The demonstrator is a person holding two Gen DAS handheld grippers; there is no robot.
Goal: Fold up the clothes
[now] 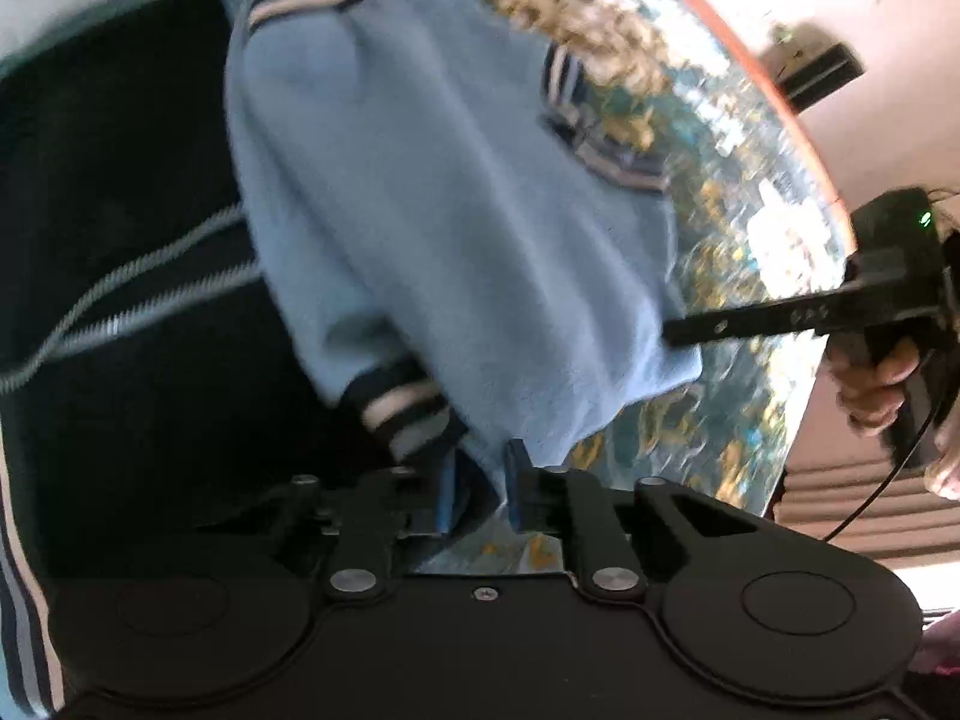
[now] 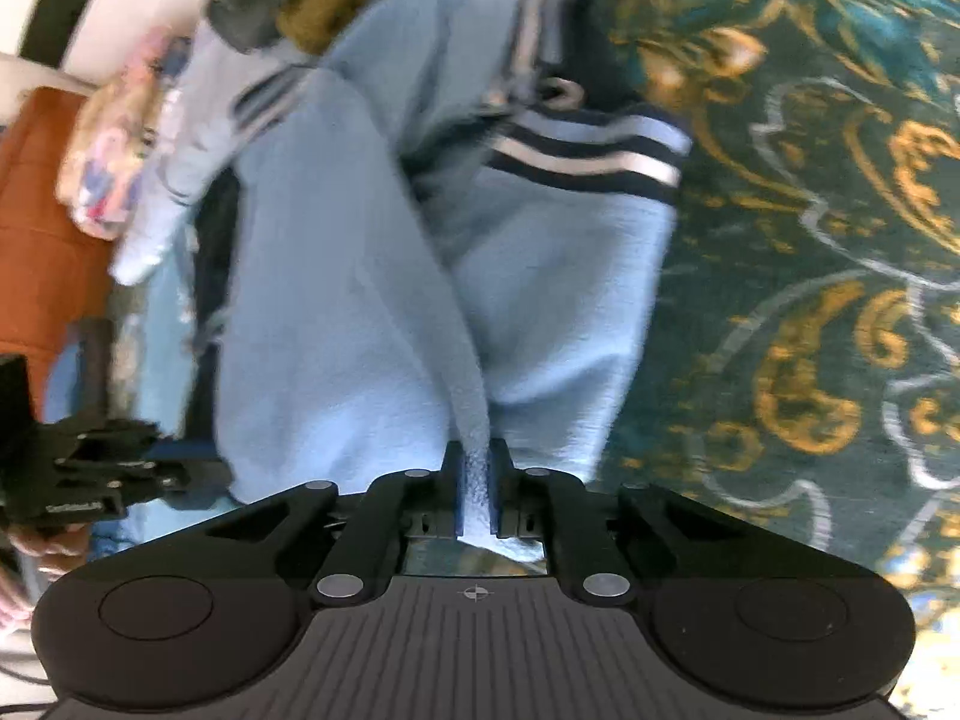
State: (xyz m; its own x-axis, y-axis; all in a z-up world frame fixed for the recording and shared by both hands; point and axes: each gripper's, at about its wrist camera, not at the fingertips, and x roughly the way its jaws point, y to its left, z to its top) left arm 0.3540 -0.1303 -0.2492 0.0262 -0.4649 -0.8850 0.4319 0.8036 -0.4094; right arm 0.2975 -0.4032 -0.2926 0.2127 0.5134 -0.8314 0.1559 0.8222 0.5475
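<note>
Sweater (image 1: 456,210), pale blue with navy-and-white striped cuffs, fills the left wrist view: it lies ahead of the left gripper (image 1: 480,480) on a teal-and-gold patterned cloth (image 1: 738,180), partly over a black zipped jacket (image 1: 120,228) off to the gripper's left. Its long axis seems to run away from the gripper, with a striped cuff (image 1: 408,414) just beside the left finger. The jaws stand narrow with a fold of blue fabric between them, but blur hides whether the pads press on it, so I cannot tell if the hold is firm. The right gripper (image 1: 678,333) comes in from the right, its tip on the sweater's near corner. In the right wrist view, the right gripper (image 2: 477,480) is pinching a ridge of sweater (image 2: 360,300) that rises straight ahead from its closed pads; the body spreads away toward the striped band (image 2: 588,150) at the far end. The left gripper (image 2: 120,468) sits low to the left. Risks, as I judge them: if the left hold is loose, that corner may slip when lifted and the fold will go crooked; the thin pinched ridge could also pull free, or the jacket could drag along.
</note>
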